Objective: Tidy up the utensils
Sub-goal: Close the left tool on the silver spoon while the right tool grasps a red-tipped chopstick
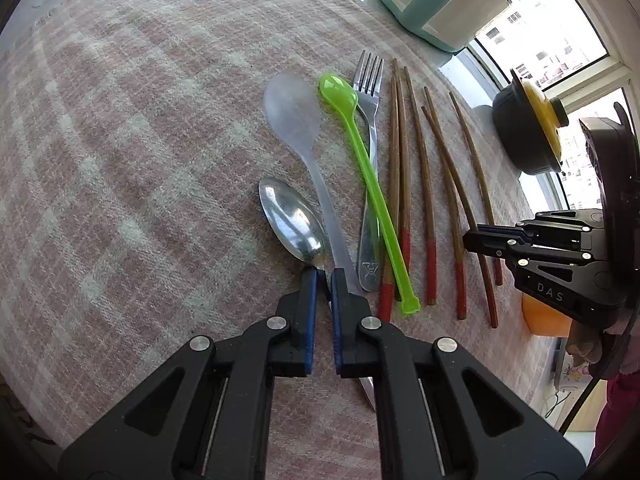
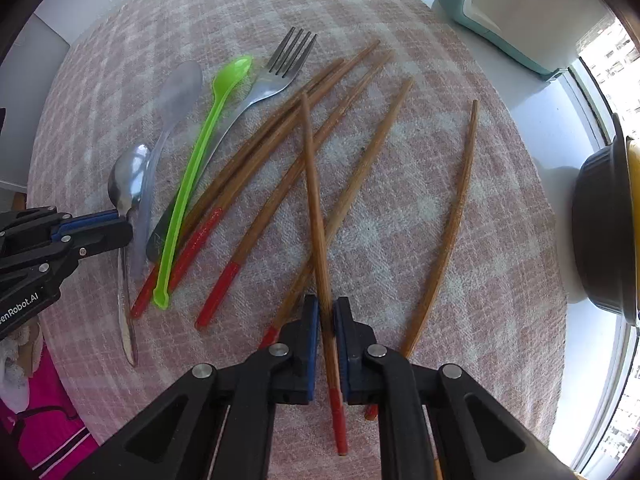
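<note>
- Left gripper (image 1: 324,276): jaws narrowed onto the handle of the steel spoon (image 1: 292,220), just below its bowl; the spoon lies on the checked cloth (image 1: 120,160).
- Right gripper (image 2: 327,308): jaws pinched on one chopstick (image 2: 314,184), near its red end; its tip slants across a neighbouring stick.
- Layout: the utensils lie side by side on the cloth, roughly aligned, from steel spoon through clear spoon (image 1: 294,116), green spoon (image 1: 360,168) and fork (image 1: 370,96) to the chopsticks (image 1: 428,184).
- Progress, as a judgement: sorting looks partly done. Spoons and fork sit grouped and near-parallel; the green spoon crosses the fork handle.
- Remaining: the chopsticks fan out unevenly, and one bowed stick (image 2: 452,216) lies apart, so pairing is likely left. No utensil is in the teal holder (image 1: 436,4).
- Appearance: chopsticks are brown wood with red-painted ends; the held one looks straight.
</note>
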`<state>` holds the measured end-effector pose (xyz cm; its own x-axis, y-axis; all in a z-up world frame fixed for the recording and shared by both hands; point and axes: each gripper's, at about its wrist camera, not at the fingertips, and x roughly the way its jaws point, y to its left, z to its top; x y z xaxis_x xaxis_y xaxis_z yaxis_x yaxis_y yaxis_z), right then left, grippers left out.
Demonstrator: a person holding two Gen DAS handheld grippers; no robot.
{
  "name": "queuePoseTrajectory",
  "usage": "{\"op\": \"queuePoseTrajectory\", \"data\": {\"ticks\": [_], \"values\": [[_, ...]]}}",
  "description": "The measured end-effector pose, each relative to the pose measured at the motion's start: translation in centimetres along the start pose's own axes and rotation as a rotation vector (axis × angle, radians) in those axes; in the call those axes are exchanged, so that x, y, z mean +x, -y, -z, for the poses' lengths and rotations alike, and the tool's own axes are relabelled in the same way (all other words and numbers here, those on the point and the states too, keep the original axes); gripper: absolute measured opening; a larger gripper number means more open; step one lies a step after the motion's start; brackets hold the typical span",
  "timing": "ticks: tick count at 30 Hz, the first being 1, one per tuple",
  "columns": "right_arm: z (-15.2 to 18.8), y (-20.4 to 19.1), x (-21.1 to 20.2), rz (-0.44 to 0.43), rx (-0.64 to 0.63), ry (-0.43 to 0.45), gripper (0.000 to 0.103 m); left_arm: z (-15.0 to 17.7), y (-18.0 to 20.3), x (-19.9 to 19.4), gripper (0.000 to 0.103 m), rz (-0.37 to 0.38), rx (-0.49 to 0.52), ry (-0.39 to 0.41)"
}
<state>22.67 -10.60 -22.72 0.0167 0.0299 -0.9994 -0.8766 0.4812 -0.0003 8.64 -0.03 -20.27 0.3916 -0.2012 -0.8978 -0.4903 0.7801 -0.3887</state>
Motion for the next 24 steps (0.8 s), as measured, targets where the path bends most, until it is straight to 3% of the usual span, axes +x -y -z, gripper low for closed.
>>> {"op": "queuePoseTrajectory", "data": {"ticks": [13,24], "values": [[2.7,0.4,-2.4,-0.051,0.151,0.093,0.004,-0.3,-0.1,-0.5,0.001,-0.007,0.073,0.001],[5.0,0.4,-4.5,-0.043,0.195,0.138,0.004,-1.6,-0.3,0.4,0.005,0.001,0.098,-0.063]]}}
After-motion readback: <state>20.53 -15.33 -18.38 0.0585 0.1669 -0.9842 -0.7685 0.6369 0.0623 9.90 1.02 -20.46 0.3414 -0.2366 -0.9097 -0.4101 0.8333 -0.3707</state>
